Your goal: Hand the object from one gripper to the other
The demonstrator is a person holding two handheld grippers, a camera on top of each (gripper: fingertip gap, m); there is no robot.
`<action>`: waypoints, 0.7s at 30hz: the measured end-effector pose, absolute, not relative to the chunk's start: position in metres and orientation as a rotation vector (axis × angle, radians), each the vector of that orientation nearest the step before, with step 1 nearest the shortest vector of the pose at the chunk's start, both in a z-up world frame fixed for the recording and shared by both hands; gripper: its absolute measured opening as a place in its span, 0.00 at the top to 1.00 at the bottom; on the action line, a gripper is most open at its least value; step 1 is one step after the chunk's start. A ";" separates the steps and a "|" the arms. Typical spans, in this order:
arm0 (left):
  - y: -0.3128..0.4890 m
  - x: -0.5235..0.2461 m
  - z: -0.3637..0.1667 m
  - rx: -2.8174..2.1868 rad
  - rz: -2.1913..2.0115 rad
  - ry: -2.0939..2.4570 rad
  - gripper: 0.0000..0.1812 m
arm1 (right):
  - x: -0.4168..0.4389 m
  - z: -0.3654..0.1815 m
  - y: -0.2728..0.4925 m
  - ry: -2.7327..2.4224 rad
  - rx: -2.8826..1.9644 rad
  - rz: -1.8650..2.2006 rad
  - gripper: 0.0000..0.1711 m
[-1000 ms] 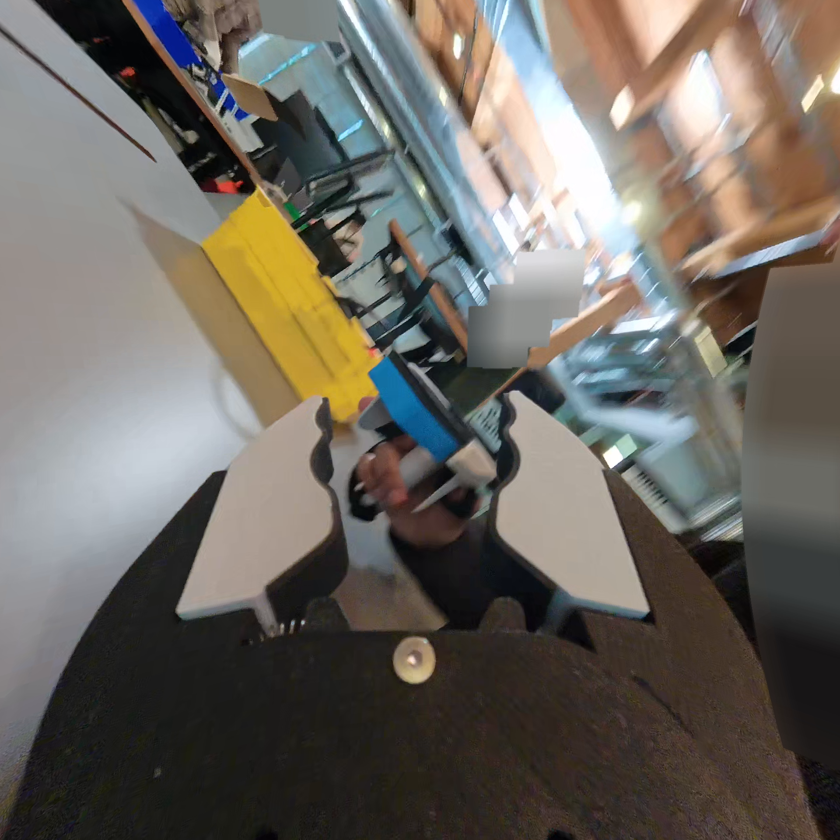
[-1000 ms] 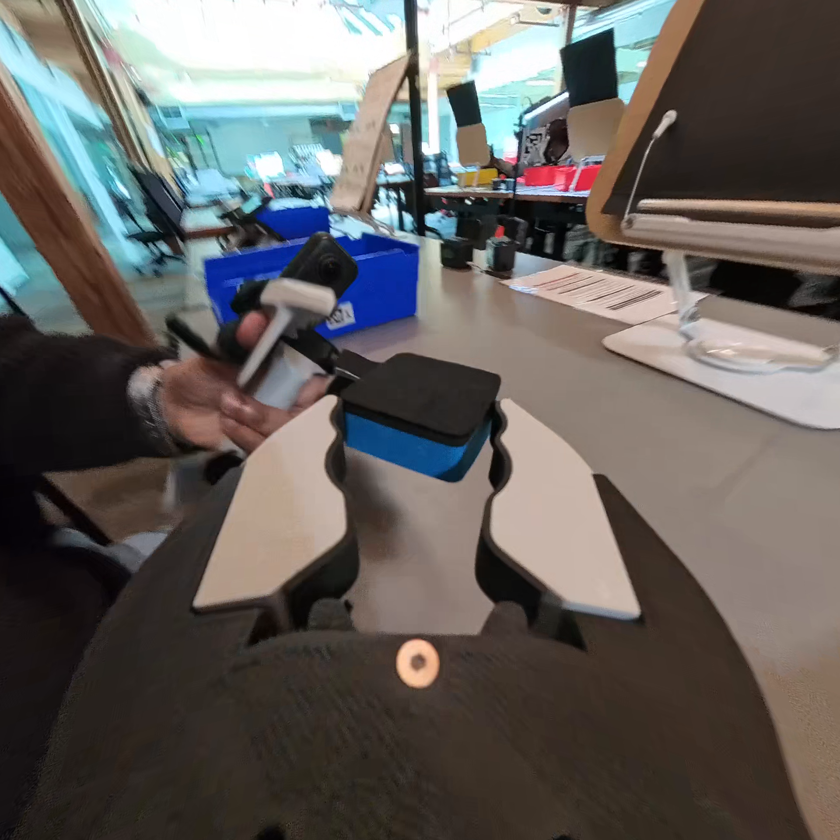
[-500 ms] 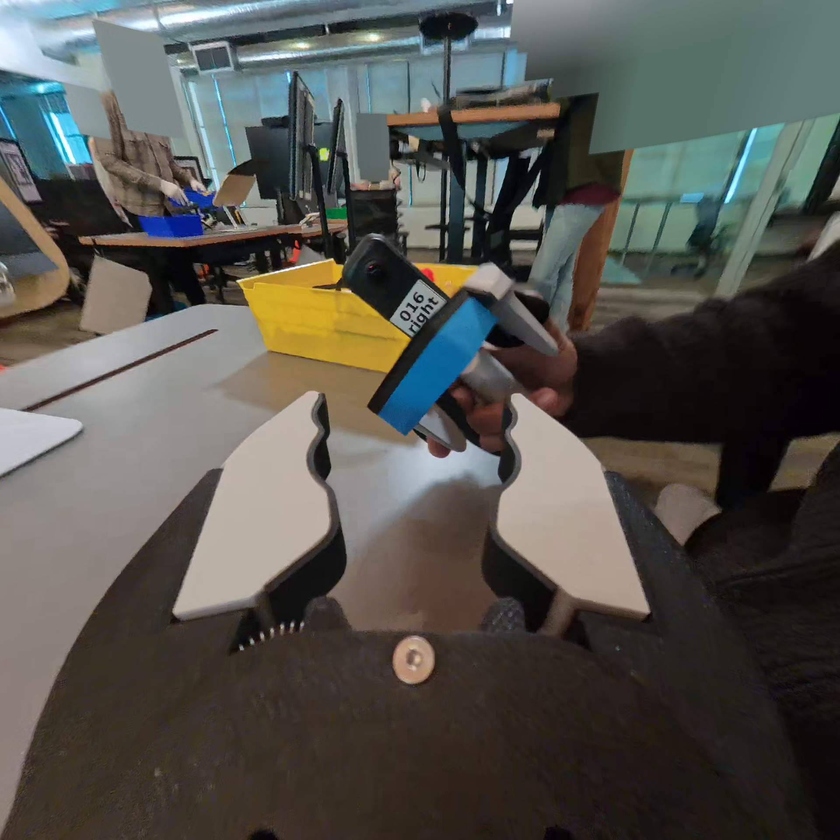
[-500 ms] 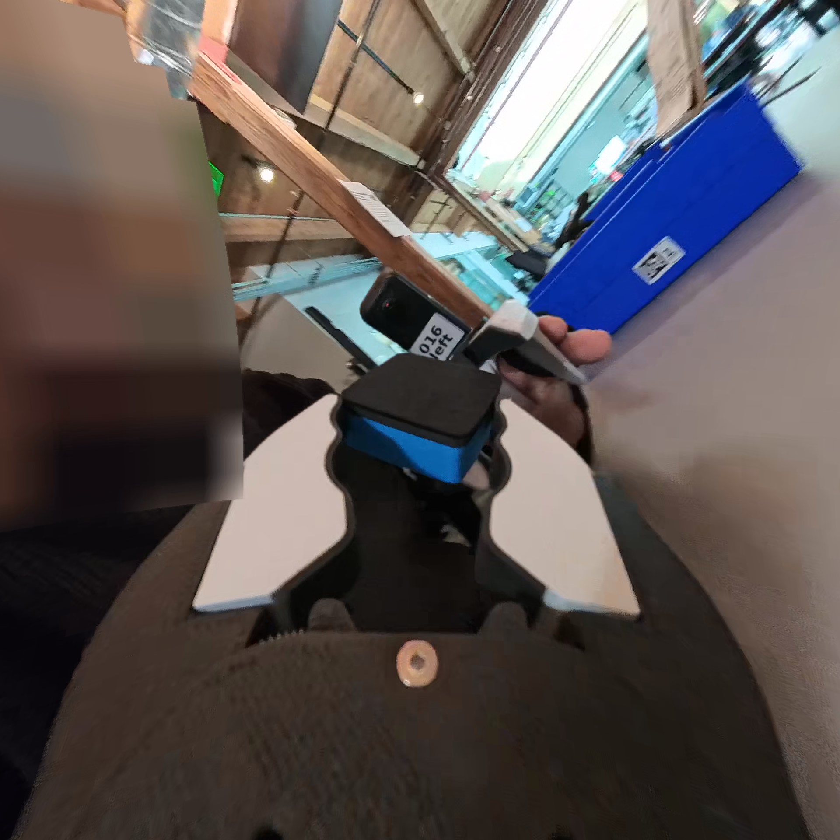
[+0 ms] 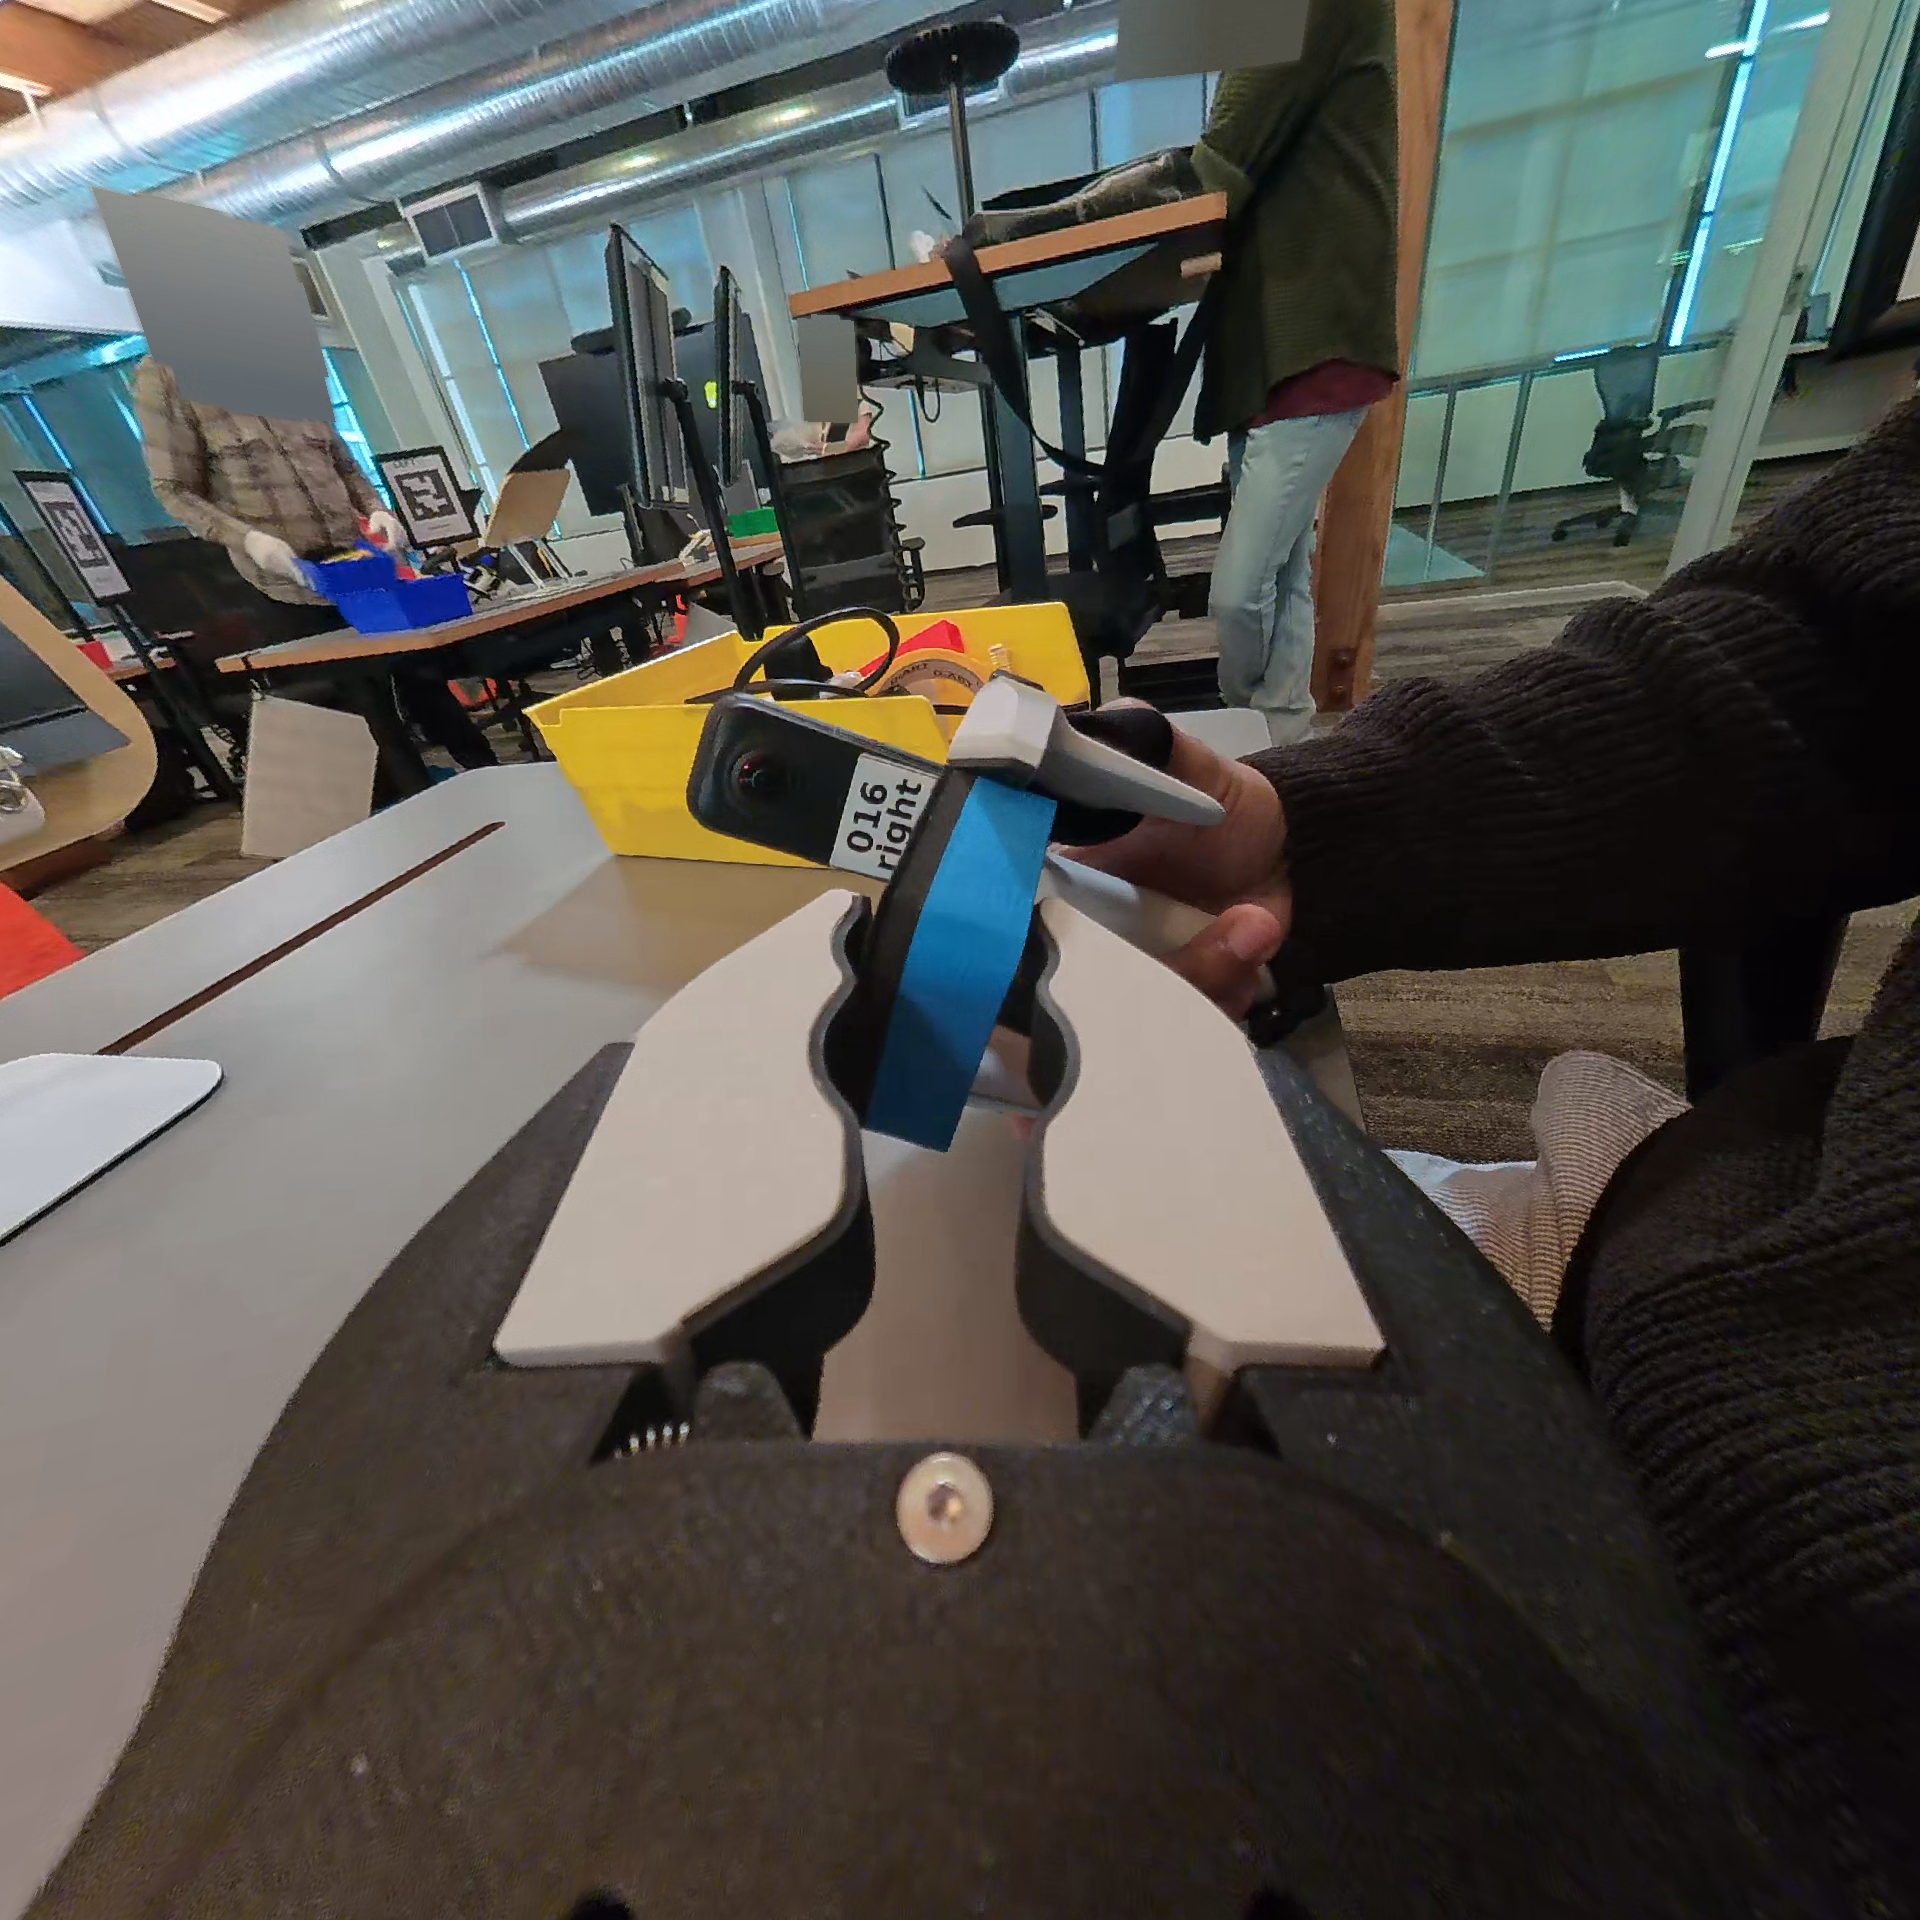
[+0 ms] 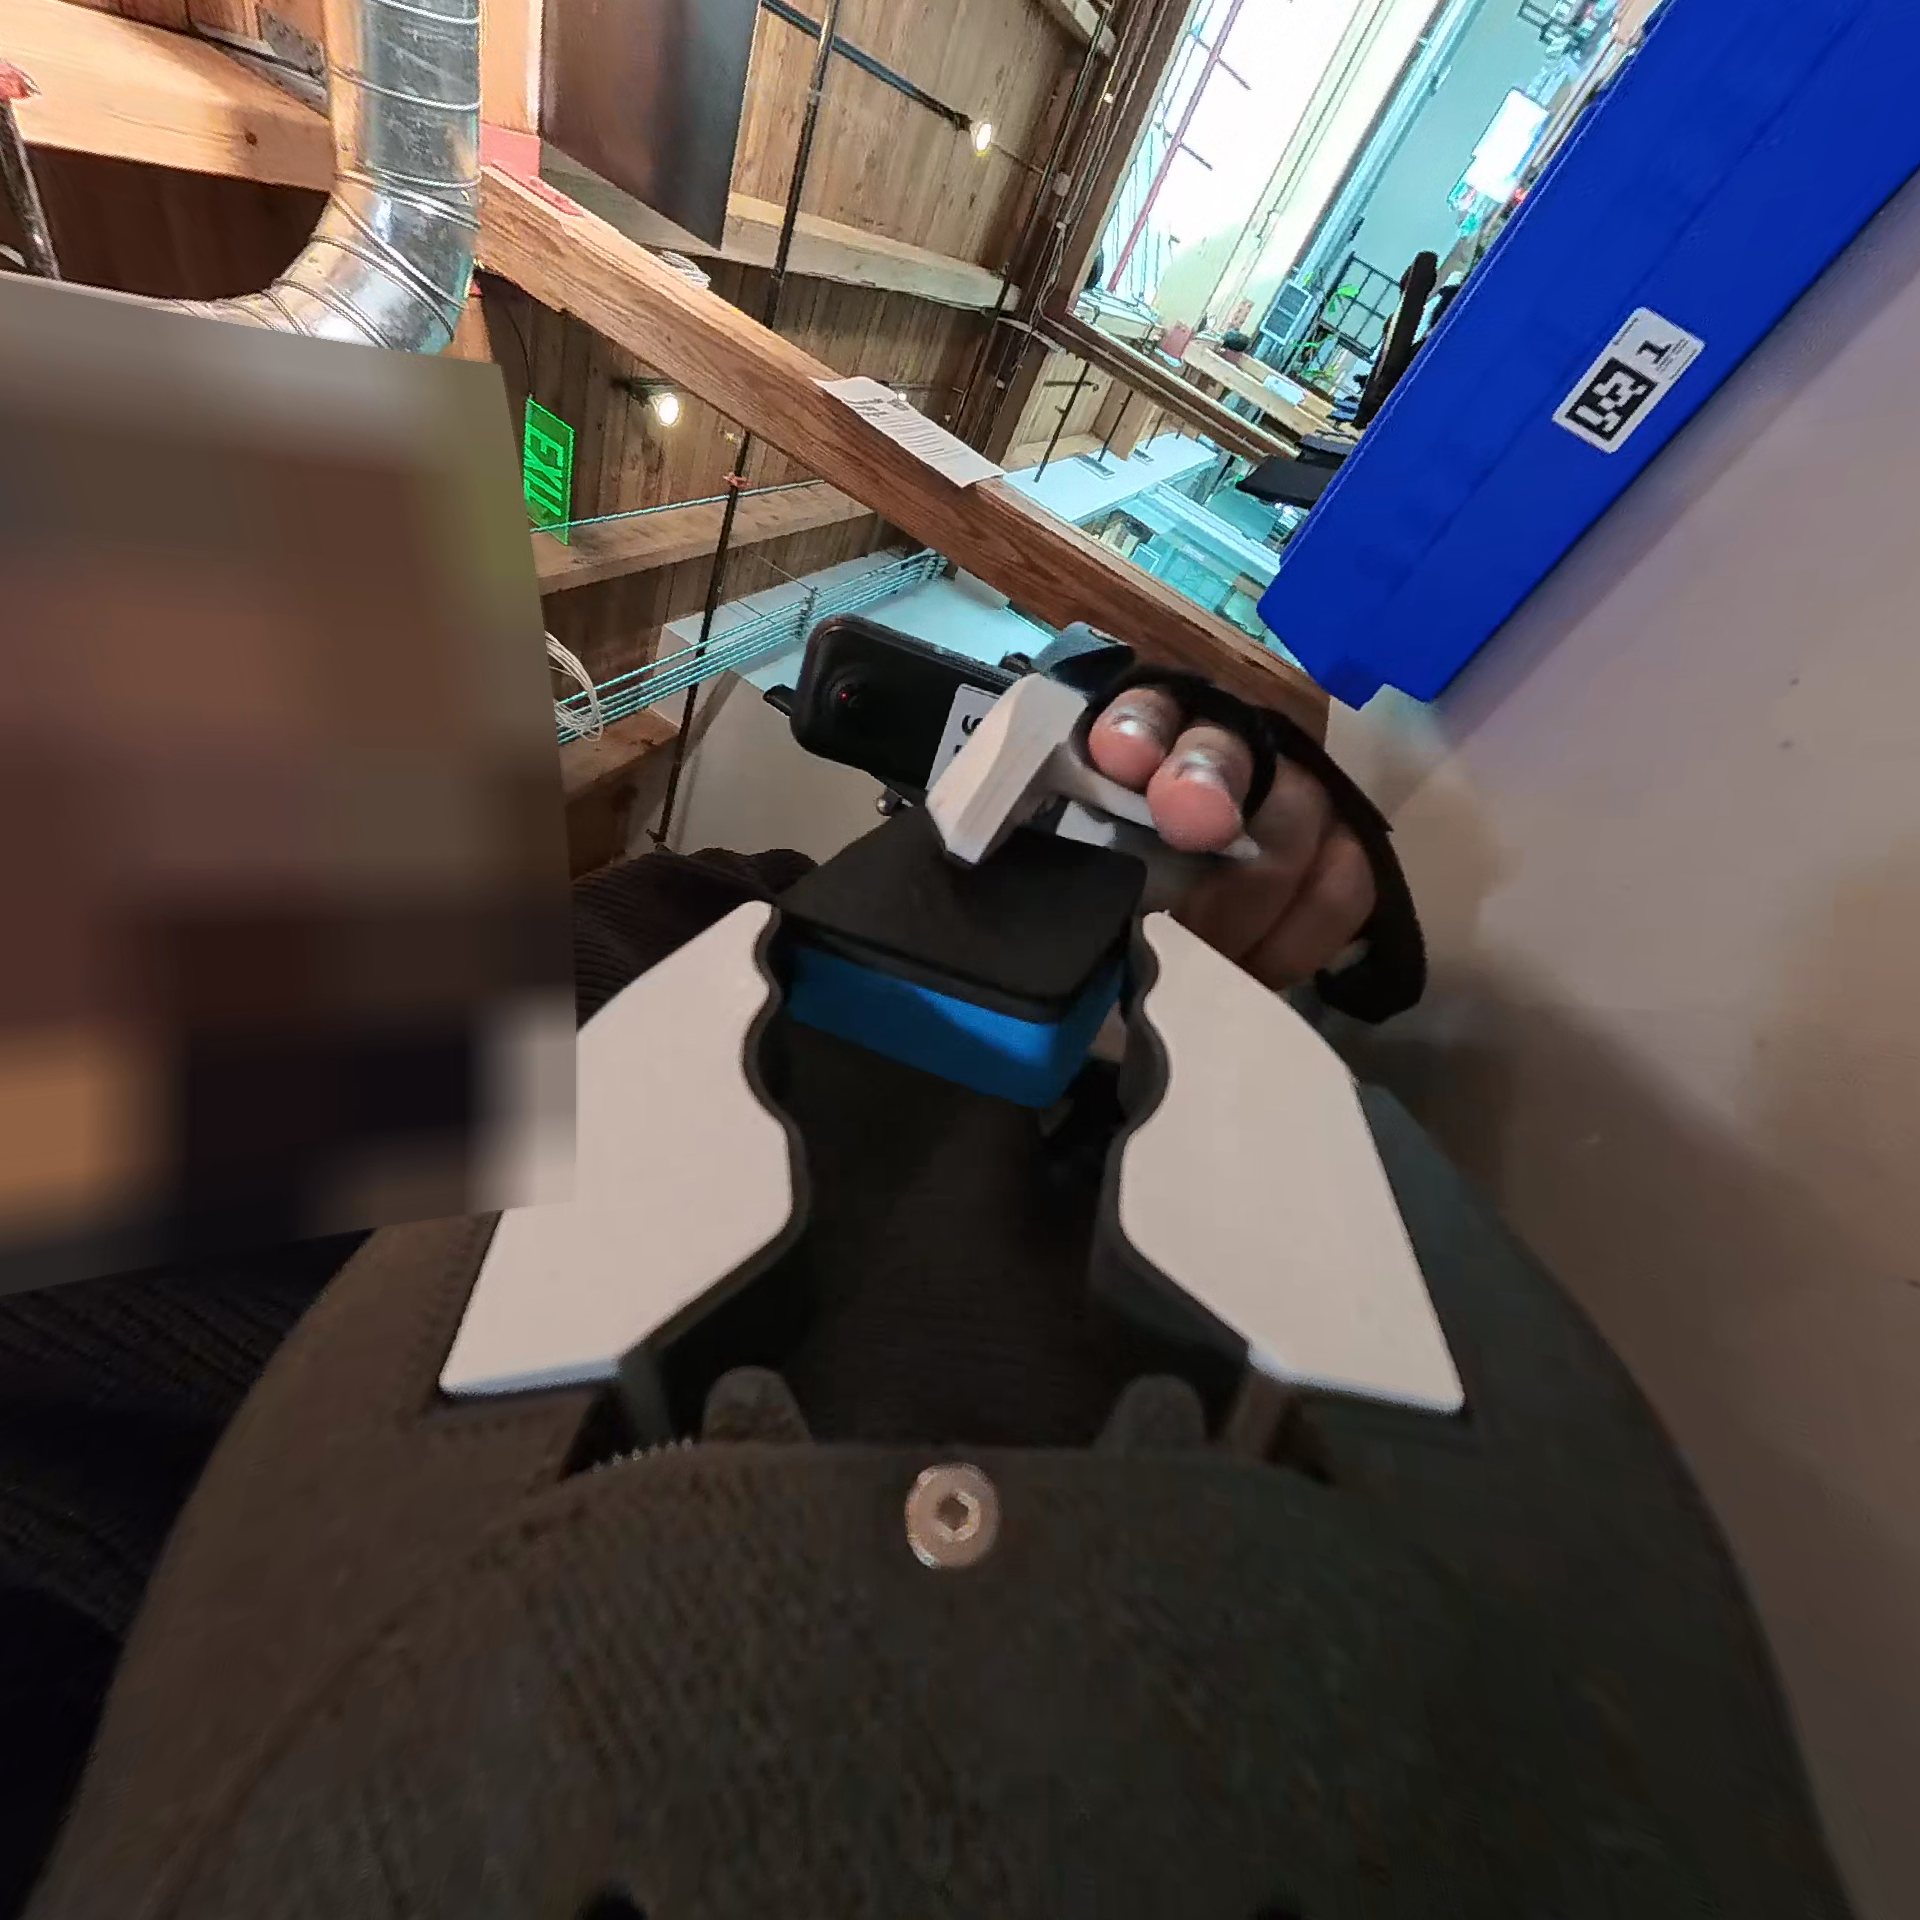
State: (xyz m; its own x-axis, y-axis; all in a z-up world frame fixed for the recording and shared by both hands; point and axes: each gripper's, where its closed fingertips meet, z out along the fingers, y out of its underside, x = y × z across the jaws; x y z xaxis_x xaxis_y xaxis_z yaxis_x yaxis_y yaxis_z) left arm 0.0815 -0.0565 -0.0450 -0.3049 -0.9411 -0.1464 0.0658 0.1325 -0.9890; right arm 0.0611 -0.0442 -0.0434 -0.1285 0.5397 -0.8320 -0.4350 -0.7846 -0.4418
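block position: blue block with black pad (image 6: 951, 971) sits at the tips of the right gripper (image 6: 951, 997), spanning the gap wall to wall, black face up, blue edge toward the camera
block in left view: same block (image 5: 951, 971) seen edge-on, tilted, standing in the gap of the left gripper (image 5: 945, 997), black face toward the left finger, blue edge toward the right finger
right fingers: clenched on the block, both inner faces touching its sides; nothing else between them
left fingers: narrowed around the block; black face looks pressed to the left finger (image 5: 717, 1132), contact with the right finger (image 5: 1174, 1153) cannot be told; firm grip or not, cannot tell
other gripper, right view: left gripper's white fingertip (image 6: 1003, 769) rests on the block's black top, person's hand (image 6: 1236, 821) behind it past the tips
other gripper, left view: right gripper's grey-white finger (image 5: 1060, 753) just beyond the block's upper end, held by a hand (image 5: 1195, 862) in a dark sleeve
beyond left tips: yellow bin (image 5: 665, 769) on grey table (image 5: 312, 1039)
beyond right tips: blue bin (image 6: 1621, 343), upper right
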 end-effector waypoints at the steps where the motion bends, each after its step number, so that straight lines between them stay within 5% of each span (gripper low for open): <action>1: -0.057 0.081 -0.045 -0.903 -1.342 1.465 0.85 | 0.061 -0.043 -0.044 -0.115 -1.498 1.972 0.61; 9: -0.034 0.085 -0.044 -1.092 -1.431 1.354 0.87 | 0.096 -0.048 -0.017 -0.015 -1.506 1.566 0.52; 16: -0.008 0.090 -0.057 -1.641 -2.049 1.004 0.87 | 0.115 -0.034 -0.013 -0.312 -1.476 0.789 0.52; 21: -0.021 0.092 -0.072 -1.884 -2.387 0.876 0.87 | 0.094 -0.044 -0.019 -0.562 -1.451 0.636 0.46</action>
